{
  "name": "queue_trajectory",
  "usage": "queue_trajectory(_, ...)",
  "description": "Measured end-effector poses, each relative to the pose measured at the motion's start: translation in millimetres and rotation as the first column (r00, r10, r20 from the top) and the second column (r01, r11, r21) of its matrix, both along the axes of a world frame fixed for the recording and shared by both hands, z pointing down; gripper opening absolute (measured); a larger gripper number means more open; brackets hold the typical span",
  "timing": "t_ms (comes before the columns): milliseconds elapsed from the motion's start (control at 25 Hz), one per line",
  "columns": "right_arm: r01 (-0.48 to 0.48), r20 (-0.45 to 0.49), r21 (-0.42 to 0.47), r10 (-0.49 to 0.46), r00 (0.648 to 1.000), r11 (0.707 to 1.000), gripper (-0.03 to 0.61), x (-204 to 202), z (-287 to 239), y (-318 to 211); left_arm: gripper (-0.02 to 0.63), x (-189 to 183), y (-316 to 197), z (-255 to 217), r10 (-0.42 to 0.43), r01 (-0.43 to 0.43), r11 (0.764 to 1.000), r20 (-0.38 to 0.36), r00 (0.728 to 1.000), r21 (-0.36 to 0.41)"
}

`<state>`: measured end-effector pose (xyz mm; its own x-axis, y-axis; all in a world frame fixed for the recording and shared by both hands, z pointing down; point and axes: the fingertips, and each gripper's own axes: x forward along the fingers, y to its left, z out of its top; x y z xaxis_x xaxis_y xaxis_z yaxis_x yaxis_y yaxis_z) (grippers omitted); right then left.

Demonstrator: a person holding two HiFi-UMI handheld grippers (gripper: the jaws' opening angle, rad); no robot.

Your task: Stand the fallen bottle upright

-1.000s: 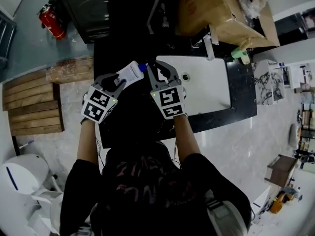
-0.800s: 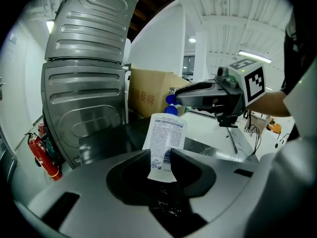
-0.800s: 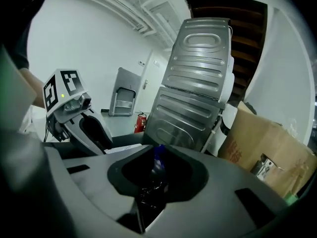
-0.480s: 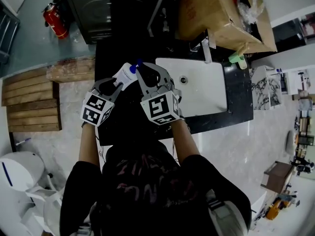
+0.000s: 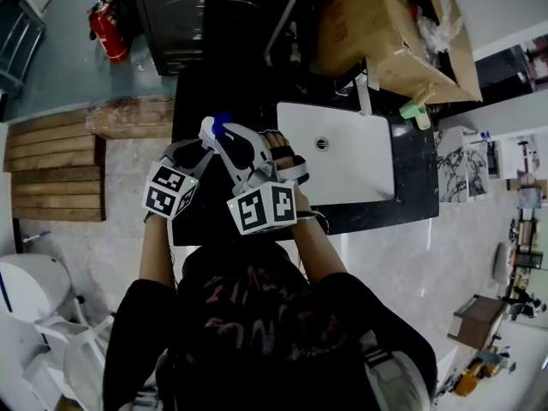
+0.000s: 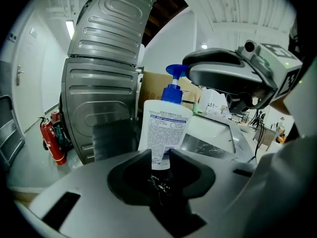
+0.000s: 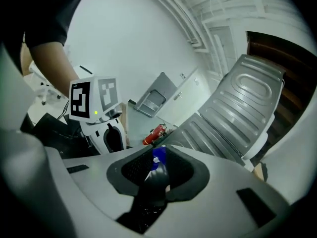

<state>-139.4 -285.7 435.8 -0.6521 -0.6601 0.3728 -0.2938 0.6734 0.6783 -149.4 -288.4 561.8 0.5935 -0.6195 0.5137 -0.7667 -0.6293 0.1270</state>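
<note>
Counting up: one bottle (image 6: 166, 108), two grippers, one sink (image 5: 360, 157), one box (image 5: 385, 24), a red extinguisher (image 5: 110, 31).

The bottle stands upright over the dark counter's (image 5: 419, 165) left part, between the counter's left edge and the sink, with a ribbed grey appliance (image 6: 101, 83) behind it. Bare counter lies toward the near edge.

The left gripper (image 6: 159, 151), its jaws wide after closing in a little, clamps the bottle's foot. The right gripper (image 7: 159, 155) comes across from the sink side. Its jaws have just been opening, yet the blue pump (image 6: 174, 78) fills the gap between them and touches both.

The bottle's label (image 6: 163, 133) has a blue band and print too small to read. Each gripper's cube carries black-and-white square markers.
</note>
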Motion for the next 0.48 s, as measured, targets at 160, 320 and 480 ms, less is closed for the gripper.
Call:
queue_trajectory(160,0.057,-0.038,0.042,-0.056,0.998,0.997,0.089,-15,3,17,0.124,0,8,6,-0.001,0.001,1.000,0.026,1.000,-0.008)
queue_trajectory(320,0.062,-0.040,0.039,-0.060,0.997,0.997,0.089,-14,3,18,0.124,1,10,7,-0.014,0.014,1.000,0.017,1.000,-0.015)
queue_trajectory(480,0.062,-0.025,0.030,-0.061,0.998,0.998,0.091,-11,2,16,0.124,1,9,6,-0.029,0.029,0.999,-0.002,1.000,-0.019)
